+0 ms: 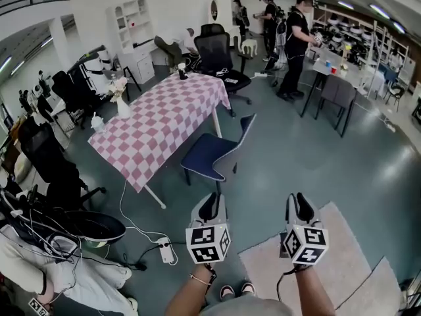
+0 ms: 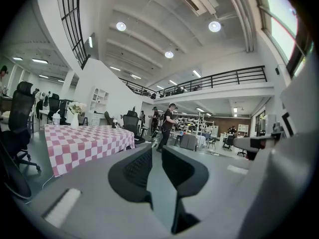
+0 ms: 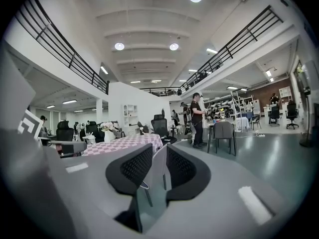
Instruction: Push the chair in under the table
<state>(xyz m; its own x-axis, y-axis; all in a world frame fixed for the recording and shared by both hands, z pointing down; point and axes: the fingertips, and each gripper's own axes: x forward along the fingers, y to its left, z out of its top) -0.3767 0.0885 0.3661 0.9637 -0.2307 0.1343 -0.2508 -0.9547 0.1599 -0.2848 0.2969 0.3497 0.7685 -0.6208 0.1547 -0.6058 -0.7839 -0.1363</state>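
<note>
The chair (image 1: 214, 153), with a dark blue seat and a grey back, stands on the floor at the near right side of the table (image 1: 164, 124), angled and clear of it. A pink-and-white checked cloth covers the table (image 2: 84, 143), also seen in the right gripper view (image 3: 124, 143). My left gripper (image 1: 210, 203) and right gripper (image 1: 301, 203) are side by side in front of me, well short of the chair and touching nothing. The left gripper (image 2: 155, 151) shows a gap with nothing in it. The right gripper (image 3: 159, 151) also stands apart and empty.
A vase of flowers (image 1: 122, 97) stands on the table. A black office chair (image 1: 214, 51) is at its far end. A power strip (image 1: 166, 250) with cable lies left of my feet, and a beige rug (image 1: 322, 268) underfoot. People (image 1: 296, 38) stand by a desk at the back right.
</note>
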